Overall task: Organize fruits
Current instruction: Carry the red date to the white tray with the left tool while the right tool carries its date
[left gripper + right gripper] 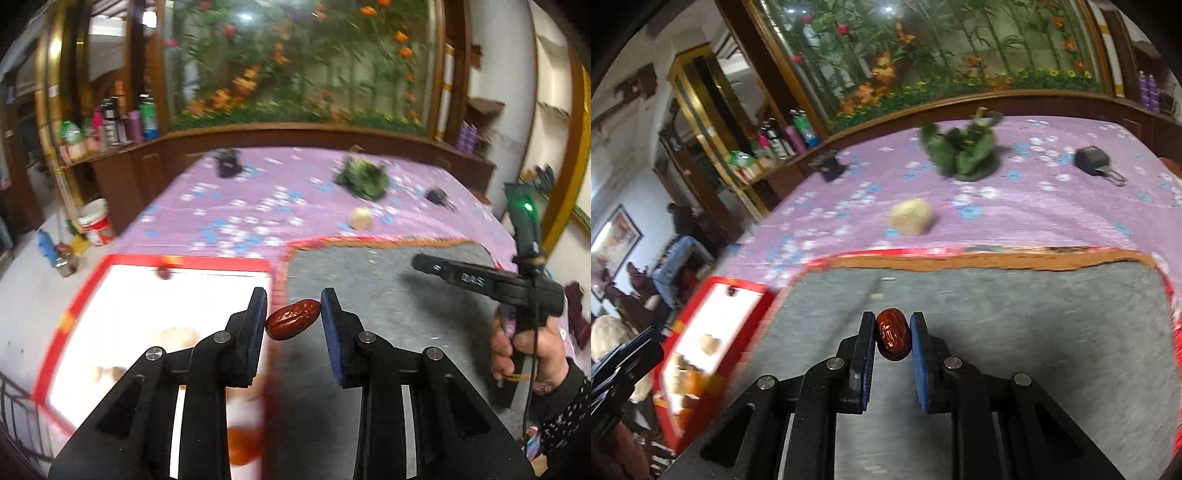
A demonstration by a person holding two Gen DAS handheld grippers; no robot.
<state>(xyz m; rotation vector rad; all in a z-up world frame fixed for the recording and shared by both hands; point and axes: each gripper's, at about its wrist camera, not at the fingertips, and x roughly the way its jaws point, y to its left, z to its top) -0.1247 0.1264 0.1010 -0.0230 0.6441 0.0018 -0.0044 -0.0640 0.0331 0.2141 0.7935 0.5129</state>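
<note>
My left gripper (293, 317) is shut on a wrinkled red date (293, 319), held lengthwise between the blue pads, above the seam between the white red-rimmed tray (122, 295) and the grey red-edged tray (369, 295). My right gripper (893, 338) is shut on a second red date (892, 334) over the grey tray (997, 295). In the left wrist view the right gripper (419, 263) reaches in from the right, held by a hand (517, 350). The white tray (713, 321) holds pale and orange fruits, blurred.
A purple flowered cloth (1034, 206) covers the table beyond the trays. On it lie a pale round fruit (911, 216), a green leafy bunch (964, 151) and two small dark objects (1089, 159). A wooden-framed flower mural and bottle shelves stand behind.
</note>
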